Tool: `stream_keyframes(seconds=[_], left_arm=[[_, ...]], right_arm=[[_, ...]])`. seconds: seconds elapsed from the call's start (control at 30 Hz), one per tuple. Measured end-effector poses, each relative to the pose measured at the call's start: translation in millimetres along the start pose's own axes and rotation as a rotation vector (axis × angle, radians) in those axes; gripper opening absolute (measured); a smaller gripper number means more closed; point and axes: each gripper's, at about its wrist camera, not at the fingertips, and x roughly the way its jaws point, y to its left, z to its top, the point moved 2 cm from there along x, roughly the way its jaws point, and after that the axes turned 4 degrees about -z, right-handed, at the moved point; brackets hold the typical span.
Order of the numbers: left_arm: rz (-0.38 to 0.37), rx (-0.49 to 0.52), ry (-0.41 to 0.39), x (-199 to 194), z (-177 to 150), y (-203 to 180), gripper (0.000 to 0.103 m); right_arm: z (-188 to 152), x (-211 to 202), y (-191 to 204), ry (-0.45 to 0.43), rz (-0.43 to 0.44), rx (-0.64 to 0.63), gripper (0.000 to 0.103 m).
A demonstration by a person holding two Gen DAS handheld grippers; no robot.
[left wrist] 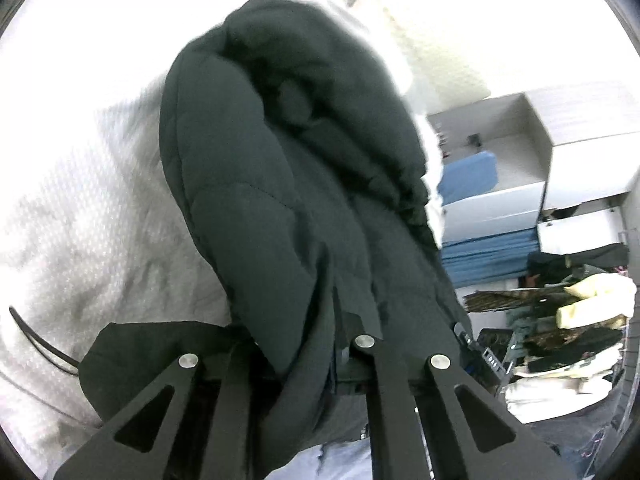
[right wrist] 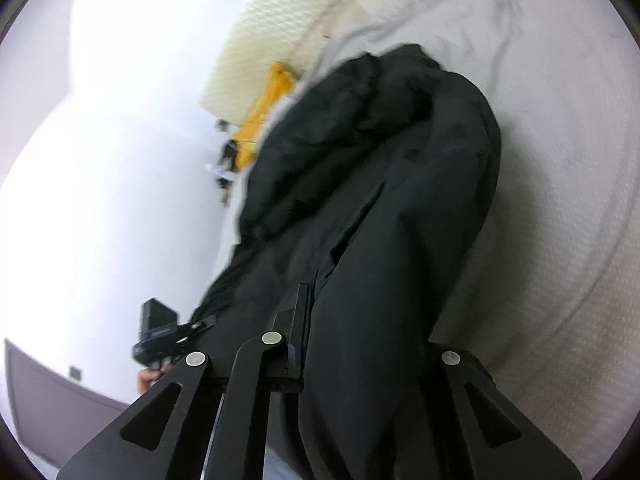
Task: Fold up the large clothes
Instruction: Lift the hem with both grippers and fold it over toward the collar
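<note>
A large dark quilted jacket (left wrist: 280,184) hangs in front of the left wrist camera, bunched into thick folds over the white bed cover (left wrist: 92,216). My left gripper (left wrist: 316,344) is shut on the jacket's edge, and cloth drapes over its fingers. In the right wrist view the same jacket (right wrist: 392,184) hangs in long folds. My right gripper (right wrist: 332,320) is shut on another part of its edge, with cloth covering the right finger. The other gripper's body (right wrist: 160,336) shows at lower left, close by.
The white textured bed cover (right wrist: 560,160) lies under and beside the jacket. Open grey shelves with blue folded fabric (left wrist: 480,216) and stacked clothes (left wrist: 568,328) stand at right. A yellow object (right wrist: 264,112) and a cream blanket (right wrist: 280,28) lie at the bed's far side.
</note>
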Motion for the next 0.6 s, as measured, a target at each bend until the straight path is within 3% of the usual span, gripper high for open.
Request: stream_keyframes(seconds=[0.13,0.3,0.6], left_arm=[[-0.055,0.015,-0.031,-44,4,-10,0.006],[-0.121,0.041,-0.042,-93,-15,-27,0.006],[-0.151,0.062,-0.059,-168,-64,-41,0.006]], right_arm=[[0,-28,16,-0.068,0.087,-0.011,0.008],[-16,-73,33,-0.135,0.159,-0.034,0.008],[-75,-121,73,-0.148,0.180,-0.058,0.008]])
